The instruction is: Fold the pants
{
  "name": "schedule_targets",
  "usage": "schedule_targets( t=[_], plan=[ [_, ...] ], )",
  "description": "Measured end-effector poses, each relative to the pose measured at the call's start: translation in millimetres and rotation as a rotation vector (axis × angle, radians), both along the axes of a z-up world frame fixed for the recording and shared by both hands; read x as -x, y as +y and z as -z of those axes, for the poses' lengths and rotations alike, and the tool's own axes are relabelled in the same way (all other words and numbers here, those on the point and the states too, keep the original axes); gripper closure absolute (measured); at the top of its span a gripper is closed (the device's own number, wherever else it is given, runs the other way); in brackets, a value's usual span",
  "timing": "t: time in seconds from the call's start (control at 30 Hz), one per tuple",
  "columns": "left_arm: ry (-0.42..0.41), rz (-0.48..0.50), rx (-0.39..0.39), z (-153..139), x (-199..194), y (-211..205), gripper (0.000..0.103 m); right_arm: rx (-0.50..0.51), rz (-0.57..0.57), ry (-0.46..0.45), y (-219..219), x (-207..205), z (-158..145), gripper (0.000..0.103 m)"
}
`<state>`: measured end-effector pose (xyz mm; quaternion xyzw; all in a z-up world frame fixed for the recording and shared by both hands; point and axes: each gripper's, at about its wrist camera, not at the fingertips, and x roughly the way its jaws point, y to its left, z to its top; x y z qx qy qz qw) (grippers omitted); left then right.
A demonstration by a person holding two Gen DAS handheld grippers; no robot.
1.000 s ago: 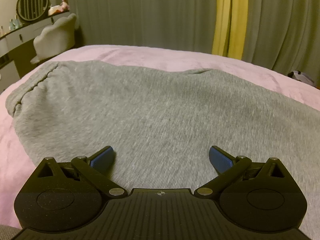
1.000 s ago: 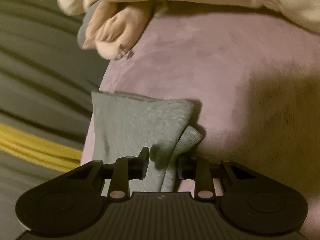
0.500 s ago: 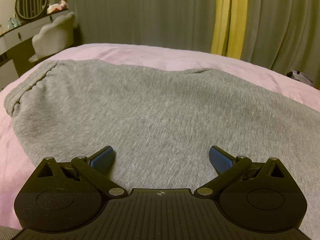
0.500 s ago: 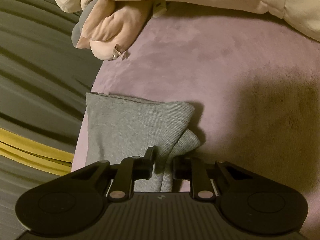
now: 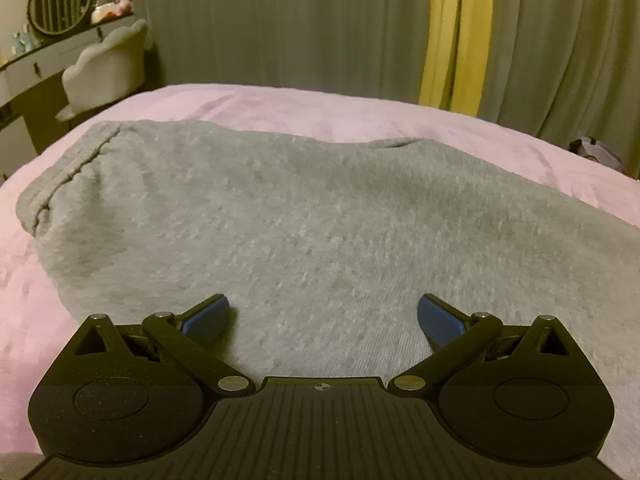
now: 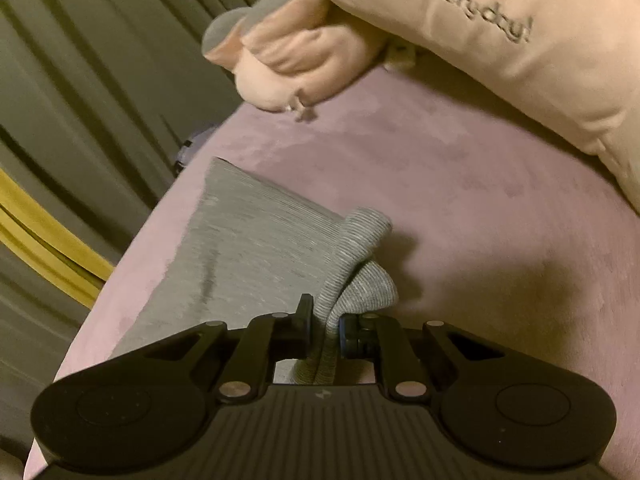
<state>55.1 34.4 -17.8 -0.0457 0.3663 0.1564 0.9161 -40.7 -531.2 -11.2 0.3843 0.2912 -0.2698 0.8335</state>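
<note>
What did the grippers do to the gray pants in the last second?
The right hand-held gripper closed tighter on the bunched leg end of the gray pants and swung, so the pillow now shows more. The left hand-held gripper stayed open over the pants, barely shifting. The pink bedspread looks unchanged.

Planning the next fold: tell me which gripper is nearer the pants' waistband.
Left. The left gripper sits open over the pants, waistband ahead on its left. The right gripper pinches a leg end; no waistband in its view.
</note>
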Motion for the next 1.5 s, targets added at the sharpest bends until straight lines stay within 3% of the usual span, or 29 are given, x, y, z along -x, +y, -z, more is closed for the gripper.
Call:
schedule_targets(
  t=[0.1, 0.3, 0.43, 0.57, 0.63, 0.67, 0.7, 0.73, 0.77, 0.8, 0.83, 0.9, 1.0, 1.07, 1.1, 1.13, 1.2, 1.23, 1.27, 1.37, 1.43, 1.47, 1.5],
  plan=[
    [-0.011, -0.007, 0.004, -3, 3, 2, 0.0, -0.009, -0.003, 0.003, -2, -1, 0, 0.091],
    [-0.011, -0.005, 0.025, -6, 5, 4, 0.0, -0.065, -0.001, -0.116, -9, 17, 2, 0.092],
    [0.019, -0.01, 0.018, -3, 2, 6, 0.0, -0.029, 0.031, 0.056, -10, 8, 16, 0.092],
    [0.016, -0.019, 0.031, -3, 4, 7, 0.0, -0.06, 0.055, -0.004, -10, 9, 13, 0.092],
    [0.021, -0.022, 0.032, -1, 2, 7, 0.0, -0.122, 0.059, -0.07, -16, 13, 13, 0.082],
    [0.023, -0.022, 0.029, 0, 1, 7, 0.0, -0.164, 0.075, -0.085, -21, 14, 17, 0.073],
    [0.024, -0.021, 0.024, 1, 1, 6, 0.0, -0.203, 0.094, -0.088, -26, 16, 22, 0.049],
    [0.024, -0.02, 0.017, 1, 0, 5, 0.0, -0.232, 0.109, -0.088, -29, 17, 27, 0.047],
    [0.025, -0.018, 0.01, 2, 0, 4, 0.0, -0.252, 0.113, -0.097, -31, 16, 33, 0.048],
    [0.024, -0.017, 0.005, 2, 0, 4, 0.0, -0.25, 0.117, -0.1, -31, 15, 35, 0.064],
    [0.023, -0.017, 0.005, 2, 1, 4, 0.0, -0.226, 0.128, -0.087, -31, 14, 33, 0.094],
    [0.02, -0.02, 0.012, 0, 2, 4, 0.0, -0.212, 0.087, -0.143, -26, 10, 21, 0.094],
    [0.015, -0.037, 0.025, 0, 2, 8, 0.0, -0.178, -0.028, -0.368, -15, 17, -7, 0.094],
    [0.017, -0.041, 0.018, 1, 0, 7, 0.0, -0.155, -0.043, -0.415, -13, 21, -13, 0.093],
    [0.018, -0.039, 0.011, 1, 0, 6, 0.0, -0.145, -0.029, -0.386, -16, 21, -10, 0.093],
    [0.018, -0.036, 0.004, 2, -1, 5, 0.0, -0.124, -0.003, -0.298, -19, 20, 0, 0.093],
    [0.018, -0.031, -0.003, 2, 0, 4, 0.0, -0.107, 0.016, -0.037, -25, 10, 26, 0.093],
    [0.018, -0.03, -0.001, 2, 0, 5, 0.0, -0.123, 0.015, 0.001, -27, 9, 40, 0.093],
    [0.018, -0.031, 0.004, 2, 0, 6, 0.0, -0.118, 0.029, -0.046, -25, 14, 42, 0.093],
    [0.018, -0.036, 0.015, 2, 0, 8, 0.0, -0.111, 0.063, -0.046, -17, 12, 38, 0.087],
    [0.019, -0.035, 0.011, 1, -1, 7, 0.0, -0.157, 0.073, -0.069, -20, 10, 38, 0.067],
    [0.019, -0.034, 0.011, 1, 0, 7, 0.0, -0.176, 0.076, -0.088, -24, 7, 37, 0.067],
    [0.019, -0.035, 0.015, 1, 0, 8, 0.0, -0.165, 0.07, -0.074, -25, 5, 37, 0.078]
  ],
)
